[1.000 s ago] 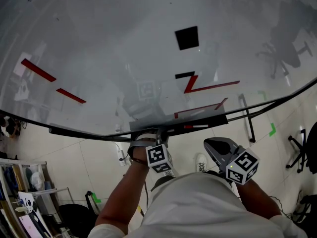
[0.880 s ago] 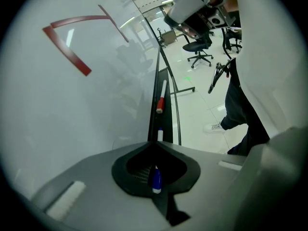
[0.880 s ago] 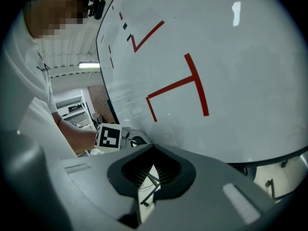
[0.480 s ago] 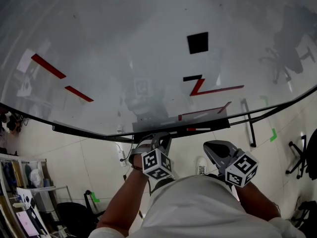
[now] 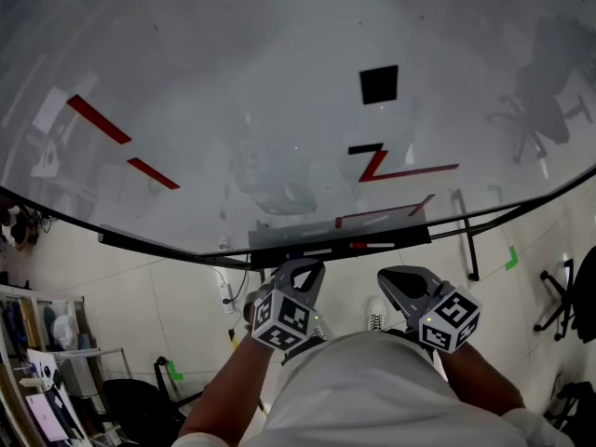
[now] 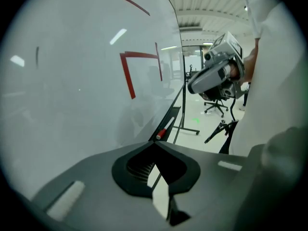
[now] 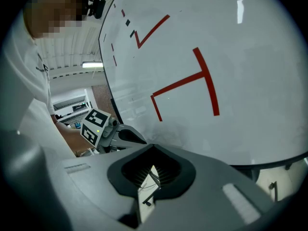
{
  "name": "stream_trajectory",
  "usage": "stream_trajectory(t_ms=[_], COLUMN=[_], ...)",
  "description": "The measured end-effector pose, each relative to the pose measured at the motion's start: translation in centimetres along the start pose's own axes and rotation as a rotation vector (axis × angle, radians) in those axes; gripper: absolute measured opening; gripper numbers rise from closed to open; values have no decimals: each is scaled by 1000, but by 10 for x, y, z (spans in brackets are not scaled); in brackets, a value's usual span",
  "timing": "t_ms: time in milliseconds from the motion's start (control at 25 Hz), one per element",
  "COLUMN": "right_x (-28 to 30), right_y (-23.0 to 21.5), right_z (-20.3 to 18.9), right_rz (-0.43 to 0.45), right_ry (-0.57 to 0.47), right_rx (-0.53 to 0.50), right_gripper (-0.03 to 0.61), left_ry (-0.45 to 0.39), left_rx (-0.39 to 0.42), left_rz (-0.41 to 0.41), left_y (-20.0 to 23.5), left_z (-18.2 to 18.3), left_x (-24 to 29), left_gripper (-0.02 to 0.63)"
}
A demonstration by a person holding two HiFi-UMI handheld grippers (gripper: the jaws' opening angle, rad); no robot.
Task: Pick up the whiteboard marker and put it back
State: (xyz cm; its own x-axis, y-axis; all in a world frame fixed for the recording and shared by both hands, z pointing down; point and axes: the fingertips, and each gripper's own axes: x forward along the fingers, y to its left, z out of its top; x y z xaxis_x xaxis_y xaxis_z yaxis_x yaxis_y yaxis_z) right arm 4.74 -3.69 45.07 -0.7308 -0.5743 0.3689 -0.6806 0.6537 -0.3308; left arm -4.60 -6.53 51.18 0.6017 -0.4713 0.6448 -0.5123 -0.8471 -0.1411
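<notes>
The whiteboard marker [image 5: 371,245], white with a red cap, lies on the dark tray [image 5: 279,251] along the whiteboard's lower edge. It also shows in the left gripper view as the marker [image 6: 163,129], ahead of the jaws. My left gripper [image 5: 300,266] hangs just below the tray, left of the marker, shut with nothing in it. My right gripper [image 5: 389,276] is level with it, below the marker, also shut and empty. In each gripper view the tips meet: left gripper [image 6: 154,142], right gripper [image 7: 153,146].
The whiteboard [image 5: 233,110] carries red line marks [image 5: 391,169] and black squares [image 5: 378,84]. Below are a tiled floor, the board's stand leg [image 5: 466,231], an office chair [image 5: 568,287] at the right and shelves [image 5: 47,361] at the left.
My left gripper has pulled back from the tray toward the person's body. The marker stays on the tray. The right gripper has barely moved.
</notes>
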Motion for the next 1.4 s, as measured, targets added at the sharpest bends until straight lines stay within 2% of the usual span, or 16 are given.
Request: stream_trajectory(t_ms=[240, 560, 760, 880, 1120, 1400], right_x=[-1, 0, 2, 4, 3, 1], right_y=[1, 3, 6, 7, 8, 23], right_z=[2, 3, 4, 4, 4, 3], right_rz=[2, 12, 25, 28, -1, -88], right_ry=[5, -3, -8, -8, -2, -22], right_rx=[-10, -8, 10, 13, 3, 22], right_gripper=[2, 2, 2, 2, 2, 2], left_ry=[-146, -274, -346, -363, -345, -344], left_rx=[-243, -436, -514, -537, -523, -430], left_rz=[-24, -81, -118, -116, -114, -140], left_y=[5, -2, -13, -14, -13, -13], left_z=[17, 31, 39, 39, 33, 31], left_x=[-18, -39, -51, -57, -58, -67], left_gripper=[17, 17, 17, 17, 17, 17])
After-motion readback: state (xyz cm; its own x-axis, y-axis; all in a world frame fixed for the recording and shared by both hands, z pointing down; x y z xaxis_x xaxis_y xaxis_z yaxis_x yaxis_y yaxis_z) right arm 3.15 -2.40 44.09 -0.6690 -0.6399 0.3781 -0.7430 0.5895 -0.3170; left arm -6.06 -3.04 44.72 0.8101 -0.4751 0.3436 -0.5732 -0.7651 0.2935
